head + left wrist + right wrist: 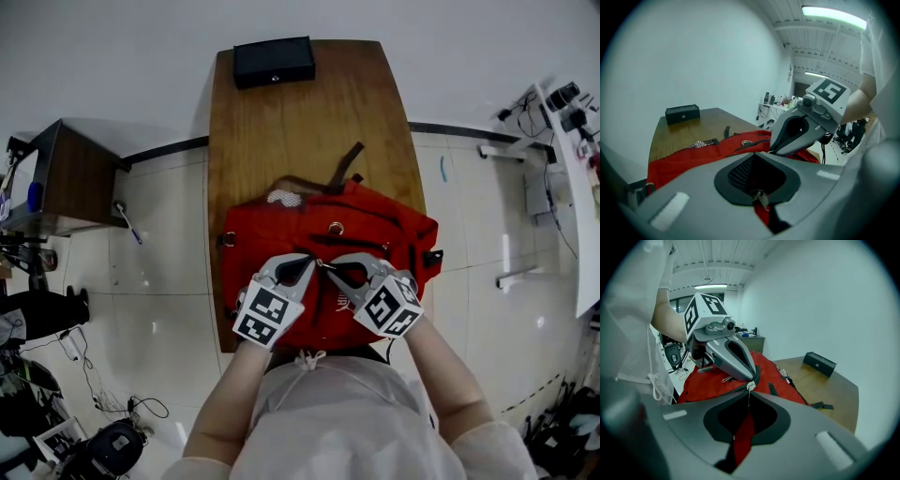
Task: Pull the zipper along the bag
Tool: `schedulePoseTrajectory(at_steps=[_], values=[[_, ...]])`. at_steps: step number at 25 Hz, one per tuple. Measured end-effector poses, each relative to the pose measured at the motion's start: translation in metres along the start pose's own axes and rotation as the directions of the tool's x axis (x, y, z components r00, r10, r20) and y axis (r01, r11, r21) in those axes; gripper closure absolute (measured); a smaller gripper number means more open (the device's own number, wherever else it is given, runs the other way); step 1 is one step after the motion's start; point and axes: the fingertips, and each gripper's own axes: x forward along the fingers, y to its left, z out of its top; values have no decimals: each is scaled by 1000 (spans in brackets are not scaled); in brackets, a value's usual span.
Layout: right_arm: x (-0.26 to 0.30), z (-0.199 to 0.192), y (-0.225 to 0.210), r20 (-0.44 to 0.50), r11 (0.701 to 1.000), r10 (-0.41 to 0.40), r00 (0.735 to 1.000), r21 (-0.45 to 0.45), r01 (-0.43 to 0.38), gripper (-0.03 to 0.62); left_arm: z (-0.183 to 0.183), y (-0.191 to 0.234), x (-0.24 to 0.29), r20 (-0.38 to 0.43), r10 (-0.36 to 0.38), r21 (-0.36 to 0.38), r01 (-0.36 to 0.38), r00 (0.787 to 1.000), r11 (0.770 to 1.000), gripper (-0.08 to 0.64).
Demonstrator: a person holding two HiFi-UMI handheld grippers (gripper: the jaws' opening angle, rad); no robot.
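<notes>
A red bag [375, 225] lies on the wooden table [300, 122], and both grippers meet tip to tip over its near middle. My left gripper [307, 263] is shut; a small metal zipper pull [759, 197] shows in the window between its jaws [754, 153], with red fabric under it. Shut as well, my right gripper [327, 265] has a strip of the bag's red fabric [743, 437] pinched in its jaws [750, 391]. The black zipper track [736, 387] runs past both tips. Each gripper sees the other: left gripper [751, 377], right gripper [771, 151].
A black box [273, 62] sits at the table's far end. A brown strap [347, 164] trails from the bag's far side. On the floor stand a dark cabinet [75, 178] at the left and white shelving [572, 169] at the right, with cables nearby.
</notes>
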Motion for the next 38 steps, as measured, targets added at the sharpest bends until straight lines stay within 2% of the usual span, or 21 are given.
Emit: schedulePoseTrajectory(at_steps=[4,15,19,23,27,30,33,38], values=[[-4,-6,8,-33,997,9,999,75,-7,580,-3,-1,2,-19,5,0,-5,1000,1000,551],[-13,-14,43,-51,987,-9,999,158,17,578,-8,-5,2,-15,-40,6,40,999,999,552],[-11,-21,60,-88,985,5,996,172,10,576,-8,-4,1,-2,-40,20,40,999,999,551],[-5,-32,87,-133,973,36,990,230,-5,577,-12,-5,-1,13,-51,26,51,999,998,552],[-4,-36,104,-141,954,47,989,300,-2,577,-13,-4,-3,25,-67,29,67,997,997,552],[-2,-39,119,-150,948,55,987,318,-5,578,-14,-5,-3,32,-74,35,73,997,997,552],[3,-42,139,-160,939,102,982,340,-42,580,-14,-5,-4,37,-80,42,78,996,996,552],[11,-43,174,-160,905,209,965,406,-128,578,-14,-6,-4,53,-92,51,89,994,995,552]])
